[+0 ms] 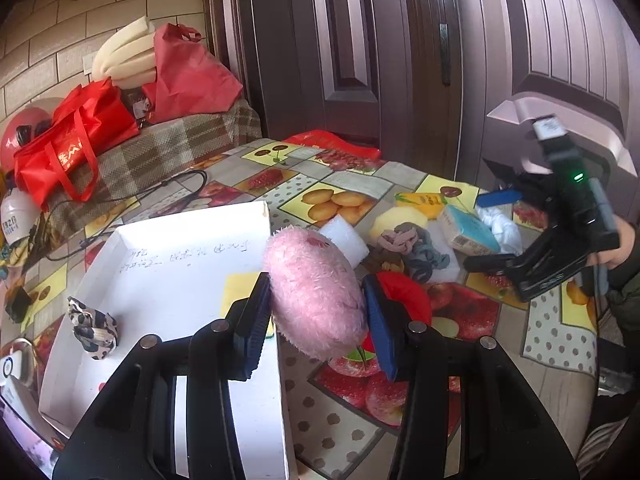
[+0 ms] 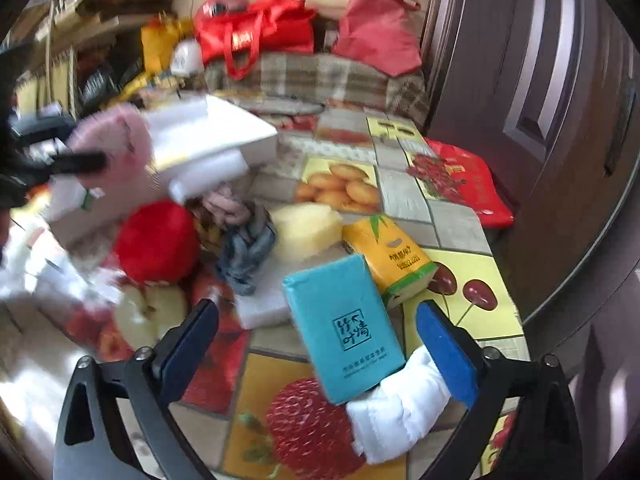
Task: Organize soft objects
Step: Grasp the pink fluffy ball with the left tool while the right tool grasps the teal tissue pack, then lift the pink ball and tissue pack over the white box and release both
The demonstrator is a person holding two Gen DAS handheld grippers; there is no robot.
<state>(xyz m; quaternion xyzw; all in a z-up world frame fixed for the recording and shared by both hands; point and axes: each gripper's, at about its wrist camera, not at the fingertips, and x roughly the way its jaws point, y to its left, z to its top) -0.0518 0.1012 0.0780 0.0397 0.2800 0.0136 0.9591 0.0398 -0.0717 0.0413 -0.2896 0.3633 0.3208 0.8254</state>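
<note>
Two padded fingers of the left gripper (image 1: pixel 316 312) clamp a fluffy pink plush ball (image 1: pixel 316 292) at frame centre, beside the white cardboard tray (image 1: pixel 160 264). Lower in its own view, the right gripper (image 2: pixel 320 348) stands wide apart around a teal tissue pack (image 2: pixel 344 328), pads not touching it.

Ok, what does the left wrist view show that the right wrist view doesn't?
Only the left wrist view: the white box's inside, holding a patterned cloth bundle, and the left gripper shut on the pink plush.

Only the right wrist view: the right gripper's open jaws straddling the teal tissue pack, the white cloth by its right pad.

Both: pink plush, red plush, yellow tissue pack, yellow sponge.
</note>
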